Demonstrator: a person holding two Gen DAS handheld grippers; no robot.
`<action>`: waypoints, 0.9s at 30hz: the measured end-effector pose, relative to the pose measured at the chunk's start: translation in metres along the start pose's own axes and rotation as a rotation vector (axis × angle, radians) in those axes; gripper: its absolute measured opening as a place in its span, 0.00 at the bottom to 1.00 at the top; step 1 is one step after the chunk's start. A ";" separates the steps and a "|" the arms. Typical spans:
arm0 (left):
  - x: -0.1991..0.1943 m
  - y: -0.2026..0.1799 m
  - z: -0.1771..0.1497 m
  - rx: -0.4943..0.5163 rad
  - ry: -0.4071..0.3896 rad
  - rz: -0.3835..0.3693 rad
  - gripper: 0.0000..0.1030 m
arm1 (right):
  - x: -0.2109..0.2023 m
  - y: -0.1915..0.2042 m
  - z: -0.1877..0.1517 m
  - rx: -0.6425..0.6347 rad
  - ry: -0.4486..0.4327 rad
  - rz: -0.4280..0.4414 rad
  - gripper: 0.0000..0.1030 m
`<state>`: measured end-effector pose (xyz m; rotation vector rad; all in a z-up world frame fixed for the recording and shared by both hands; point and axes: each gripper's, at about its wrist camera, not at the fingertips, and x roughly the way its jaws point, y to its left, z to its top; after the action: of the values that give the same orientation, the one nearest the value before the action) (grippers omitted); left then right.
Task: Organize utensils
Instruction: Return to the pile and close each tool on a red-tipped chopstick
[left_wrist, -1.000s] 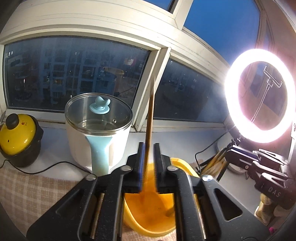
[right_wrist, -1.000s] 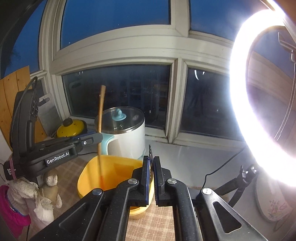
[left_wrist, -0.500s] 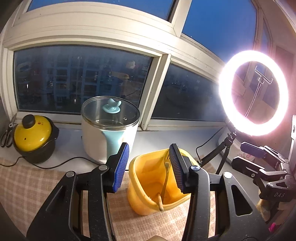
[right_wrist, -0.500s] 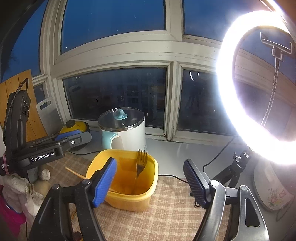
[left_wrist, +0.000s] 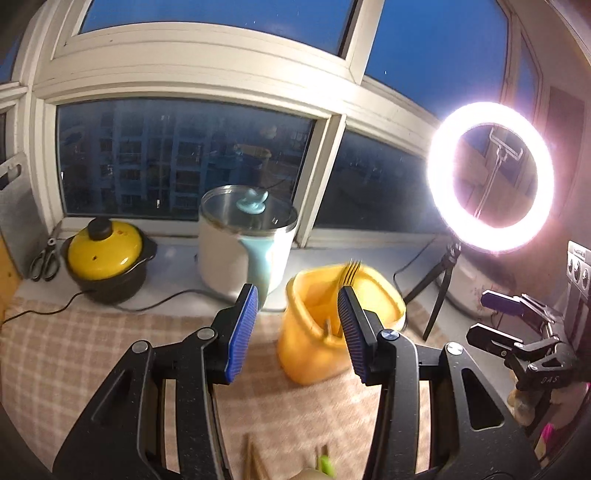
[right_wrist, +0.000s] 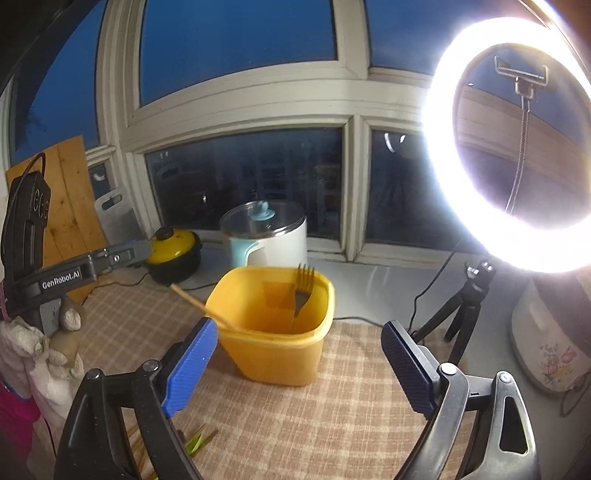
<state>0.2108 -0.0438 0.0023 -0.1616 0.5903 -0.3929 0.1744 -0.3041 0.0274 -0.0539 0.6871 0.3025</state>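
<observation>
Both of your grippers have let go and backed away from the yellow tub (left_wrist: 332, 325) since a second ago: back then your left jaws pinched a wooden stick upright over the tub and your right jaws were pressed together.

From your left wrist, your left gripper (left_wrist: 295, 325) has its jaws spread with nothing between them. The tub sits on the checked desk (left_wrist: 74, 350) just past the right-hand jaw, partly behind it. A fork (left_wrist: 349, 271) stands in the tub, prongs up, above that same jaw. A wooden stick end pokes up inside the tub, but it is blurry. Near the bottom edge, under the jaws, more sticks (left_wrist: 255, 461) and something green lie on the desk. Your other gripper shows far off to the right.

From your right wrist, your right gripper (right_wrist: 299, 354) has just been opening its jaws, and now they stand very wide, with nothing between them. The tub (right_wrist: 273, 350) sits ahead in the gap, closer to the left-hand jaw. The fork (right_wrist: 303, 291) leans on the tub's far wall. A wooden chopstick (right_wrist: 199, 304) leans out over the tub's left rim. Your left gripper (right_wrist: 74, 271) reaches in from the left side. More sticks and a green bit (right_wrist: 194, 441) lie under the left-hand jaw.

I think you have just dropped things in and are going back for more. Next you need to tip a gripper down toward the loose sticks close to you, put one between the jaws, and squeeze. Both grippers point forward and a bit downward, held level, not twisted.
</observation>
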 end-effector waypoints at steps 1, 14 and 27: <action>-0.003 0.002 -0.003 0.002 0.010 0.003 0.44 | 0.000 0.003 -0.004 -0.007 0.008 0.011 0.89; -0.028 0.036 -0.079 -0.014 0.197 0.043 0.44 | 0.026 0.022 -0.054 0.011 0.148 0.184 0.88; -0.022 0.051 -0.136 -0.064 0.343 0.038 0.37 | 0.069 0.041 -0.095 0.074 0.351 0.273 0.67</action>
<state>0.1326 0.0062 -0.1115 -0.1448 0.9438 -0.3673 0.1542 -0.2610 -0.0880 0.0592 1.0566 0.5367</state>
